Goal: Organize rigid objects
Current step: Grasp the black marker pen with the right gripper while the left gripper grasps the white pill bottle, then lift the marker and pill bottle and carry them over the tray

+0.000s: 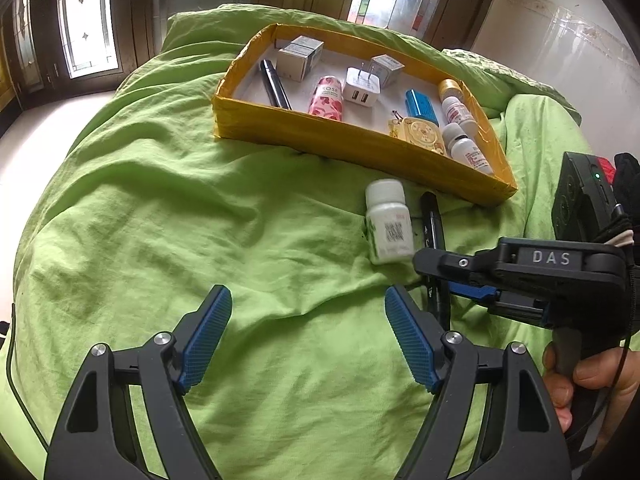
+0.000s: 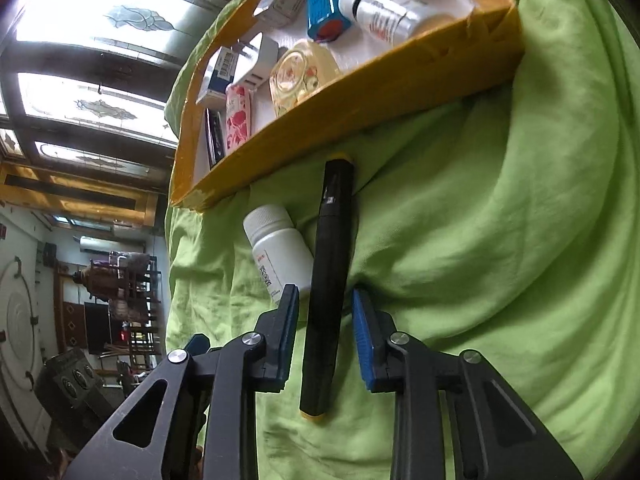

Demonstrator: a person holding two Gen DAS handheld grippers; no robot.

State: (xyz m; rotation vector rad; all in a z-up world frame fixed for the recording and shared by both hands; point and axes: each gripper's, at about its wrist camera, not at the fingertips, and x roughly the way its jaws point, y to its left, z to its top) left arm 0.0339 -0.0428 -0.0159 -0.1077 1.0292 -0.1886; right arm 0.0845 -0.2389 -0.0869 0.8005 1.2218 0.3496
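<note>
Right gripper (image 2: pixel 325 312) is seen lowered over a black pen (image 2: pixel 328 280) with yellow ends, which lies on the green sheet (image 2: pixel 500 240) lengthwise between the two blue pads (image 2: pixel 362 340). The jaws are drawn in narrowly around the pen's barrel, yet a thin gap is still visible on each side, so no firm hold can be confirmed. Just to the left of the pen, touching it, a white pill bottle (image 2: pixel 280 252) is laid on its side with its cap pointing away. Beyond both, a yellow tray (image 2: pixel 360 120) is set on the sheet, its near wall just past the pen's far end. Inside it a pink floral tube (image 2: pixel 238 120), a white charger (image 2: pixel 256 60), a blue box (image 2: pixel 324 8), a round cream case (image 2: pixel 300 76) and small white bottles (image 2: pixel 384 12) are arranged.

Left gripper (image 1: pixel 308 320) is held with its jaws spread wide and nothing between them, above bare sheet to the left of the pill bottle.
</note>
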